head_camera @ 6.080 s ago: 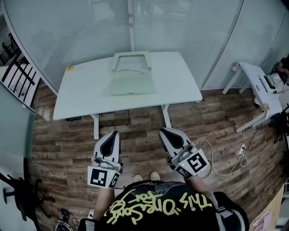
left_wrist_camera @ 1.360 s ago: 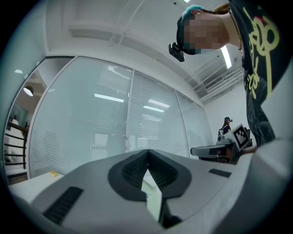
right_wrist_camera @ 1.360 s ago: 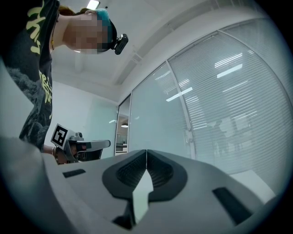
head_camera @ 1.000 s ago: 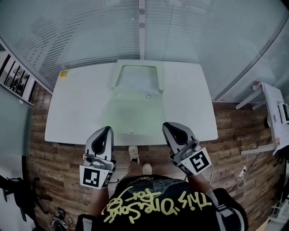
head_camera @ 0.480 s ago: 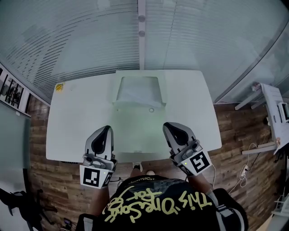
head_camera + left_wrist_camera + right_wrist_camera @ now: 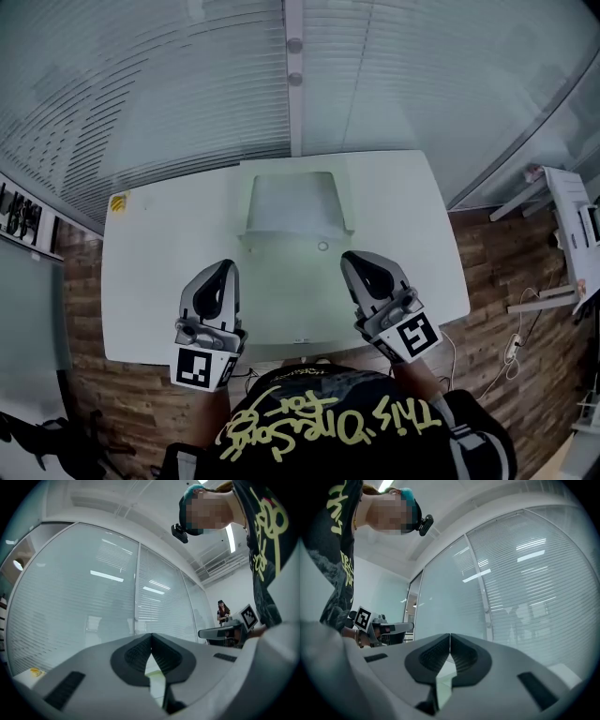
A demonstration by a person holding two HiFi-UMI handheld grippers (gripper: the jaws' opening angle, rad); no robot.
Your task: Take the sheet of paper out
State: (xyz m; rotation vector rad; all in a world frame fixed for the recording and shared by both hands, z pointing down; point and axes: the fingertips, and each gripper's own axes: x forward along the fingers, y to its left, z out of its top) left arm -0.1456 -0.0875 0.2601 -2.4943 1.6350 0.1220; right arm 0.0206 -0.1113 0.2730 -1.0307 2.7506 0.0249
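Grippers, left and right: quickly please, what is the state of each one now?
Left grey two-jaw gripper: closed, holding nothing.
Right grey two-jaw gripper: closed, holding nothing.

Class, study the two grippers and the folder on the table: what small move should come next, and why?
Probably reach forward toward the far end of the folder: the left gripper and right gripper are both shut and empty, flanking its near end.

Dim bluish cast, heavy fisheye, perhaps underexposed
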